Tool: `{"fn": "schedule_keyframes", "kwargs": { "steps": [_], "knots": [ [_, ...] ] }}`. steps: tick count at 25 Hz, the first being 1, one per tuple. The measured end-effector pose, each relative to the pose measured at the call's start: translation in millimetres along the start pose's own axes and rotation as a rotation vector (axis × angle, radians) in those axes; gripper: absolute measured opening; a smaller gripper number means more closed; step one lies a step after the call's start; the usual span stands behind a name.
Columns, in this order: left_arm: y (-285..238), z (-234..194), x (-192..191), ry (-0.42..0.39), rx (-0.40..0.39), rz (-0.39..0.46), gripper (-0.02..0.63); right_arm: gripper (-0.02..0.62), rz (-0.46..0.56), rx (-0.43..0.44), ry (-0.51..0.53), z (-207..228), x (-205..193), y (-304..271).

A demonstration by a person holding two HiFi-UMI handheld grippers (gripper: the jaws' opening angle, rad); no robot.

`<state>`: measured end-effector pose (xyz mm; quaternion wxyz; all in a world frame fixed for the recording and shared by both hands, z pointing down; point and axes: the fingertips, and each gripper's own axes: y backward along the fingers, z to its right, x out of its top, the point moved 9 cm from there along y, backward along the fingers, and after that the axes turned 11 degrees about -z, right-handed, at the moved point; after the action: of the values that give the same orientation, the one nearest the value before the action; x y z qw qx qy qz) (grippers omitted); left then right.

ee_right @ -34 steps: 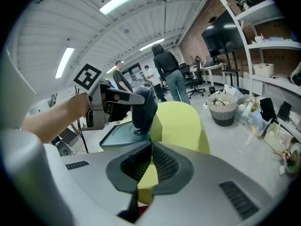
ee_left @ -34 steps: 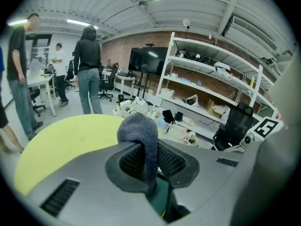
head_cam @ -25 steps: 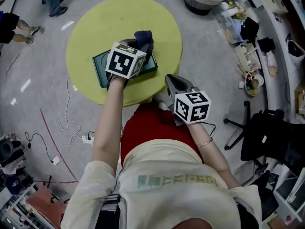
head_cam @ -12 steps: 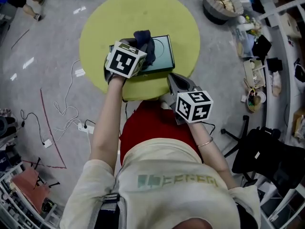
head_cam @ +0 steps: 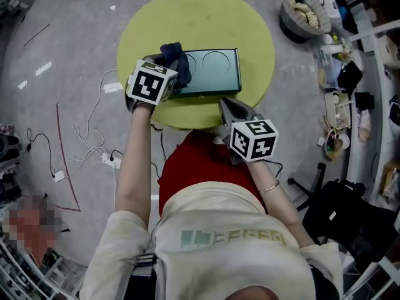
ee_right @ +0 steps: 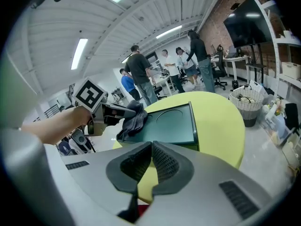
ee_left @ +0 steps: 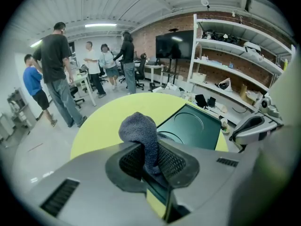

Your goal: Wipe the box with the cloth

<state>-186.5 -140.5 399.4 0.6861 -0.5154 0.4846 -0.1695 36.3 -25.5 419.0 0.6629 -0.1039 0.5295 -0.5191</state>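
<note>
The box (head_cam: 211,72), flat and dark green, lies on the round yellow desk (head_cam: 250,27) in the upper middle of the head view, with its long side towards the person. The cloth (head_cam: 174,57), a dark grey bunch, sits at the box's left end, its lower folds draped on the lid. The left hand-held gripper (ee_left: 149,160) has its jaws clamped on the cloth, which rises between them in a rounded hump. Held that way, the loose part can be dragged over the lid, so this looks like a wiping stroke at the left end. The right hand-held gripper (ee_right: 149,166) has its jaws closed on nothing. It hangs by the desk's near edge, just short of the box, probably parked clear of the stroke.
</note>
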Motion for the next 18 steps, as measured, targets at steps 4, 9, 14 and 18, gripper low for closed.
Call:
{"fn": "schedule_keyframes", "kwargs": {
  "steps": [4,9,14,18],
  "knots": [
    [12.1,-12.9,-13.5,0.023,0.04,0.0,0.064,0.038,-0.008,0.011,0.015,-7.1,-1.5,-1.5],
    [29.5,-19.4,-22.3,0.048,0.091,0.019,0.064,0.038,-0.002,0.018,0.027,-11.3,-4.1,2.4],
    [51.4,-14.1,-23.7,0.044,0.145,0.037,0.064,0.038,0.022,0.012,0.02,-8.5,-9.1,13.9],
    [64.8,2.9,-19.4,0.032,0.145,0.056,0.064,0.038,0.05,-0.011,-0.009,2.5,-17.8,31.1]
  ]
}}
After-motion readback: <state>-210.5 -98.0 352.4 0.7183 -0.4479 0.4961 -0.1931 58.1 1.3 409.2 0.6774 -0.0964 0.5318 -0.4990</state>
